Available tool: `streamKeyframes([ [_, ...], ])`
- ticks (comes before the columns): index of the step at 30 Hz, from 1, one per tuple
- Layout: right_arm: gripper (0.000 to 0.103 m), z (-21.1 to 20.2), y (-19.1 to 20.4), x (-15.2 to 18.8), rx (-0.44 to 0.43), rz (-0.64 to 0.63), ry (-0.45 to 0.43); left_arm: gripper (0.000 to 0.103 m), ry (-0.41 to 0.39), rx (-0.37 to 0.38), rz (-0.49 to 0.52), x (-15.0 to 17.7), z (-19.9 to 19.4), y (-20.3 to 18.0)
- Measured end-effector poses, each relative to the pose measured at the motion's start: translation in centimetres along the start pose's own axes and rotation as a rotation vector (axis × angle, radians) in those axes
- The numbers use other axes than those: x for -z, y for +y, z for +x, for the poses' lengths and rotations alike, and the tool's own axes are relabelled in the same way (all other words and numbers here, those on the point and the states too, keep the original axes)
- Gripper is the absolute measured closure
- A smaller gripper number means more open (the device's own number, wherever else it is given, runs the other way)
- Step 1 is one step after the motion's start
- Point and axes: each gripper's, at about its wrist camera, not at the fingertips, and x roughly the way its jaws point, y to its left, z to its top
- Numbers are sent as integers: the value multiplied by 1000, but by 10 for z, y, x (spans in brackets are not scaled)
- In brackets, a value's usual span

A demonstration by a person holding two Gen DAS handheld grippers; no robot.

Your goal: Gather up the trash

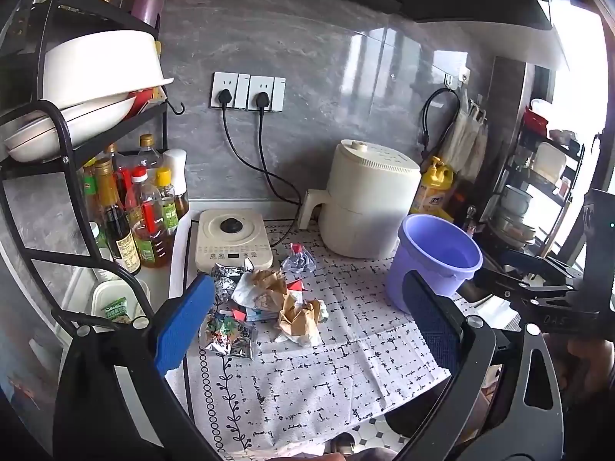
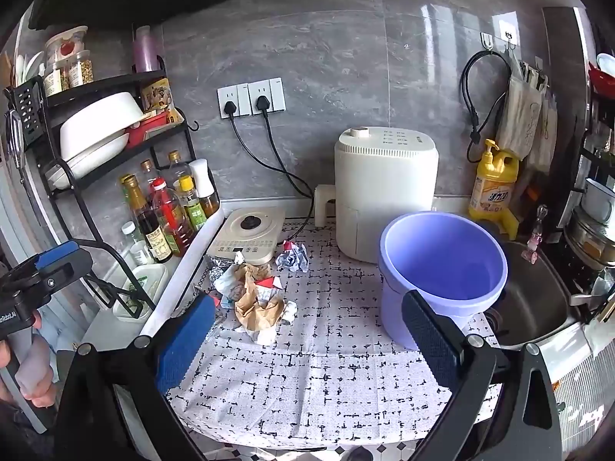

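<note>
Trash (image 1: 265, 303): crumpled paper, foil and wrappers lie in one heap on the patterned cloth (image 1: 326, 368), none collected.
Purple bucket (image 2: 442, 269): beside the heap, looks empty.
Left gripper (image 1: 307, 326): wide open, holds nothing.
Right gripper (image 2: 307, 330): wide open, holds nothing.
Left to do: in my judgement, everything.

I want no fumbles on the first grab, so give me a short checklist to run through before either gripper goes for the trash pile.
1. Left gripper open and empty: ok.
2. Right gripper open and empty: ok.
3. Purple bucket upright, mouth clear, nothing visible inside: ok.
4. Trash pile in the open on the patterned cloth, nothing lying over it: ok.
5. Pile clear of the induction cooker: not ok, the foil pieces lie against its front edge.
6. Every loose piece accounted for: cannot tell, the wrappers overlap.
</note>
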Motion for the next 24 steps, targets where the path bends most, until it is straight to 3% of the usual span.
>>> streamKeyframes([
  [24,8,4,-11,4,4,23,-5,6,-7,-4,-2,3,1,-10],
])
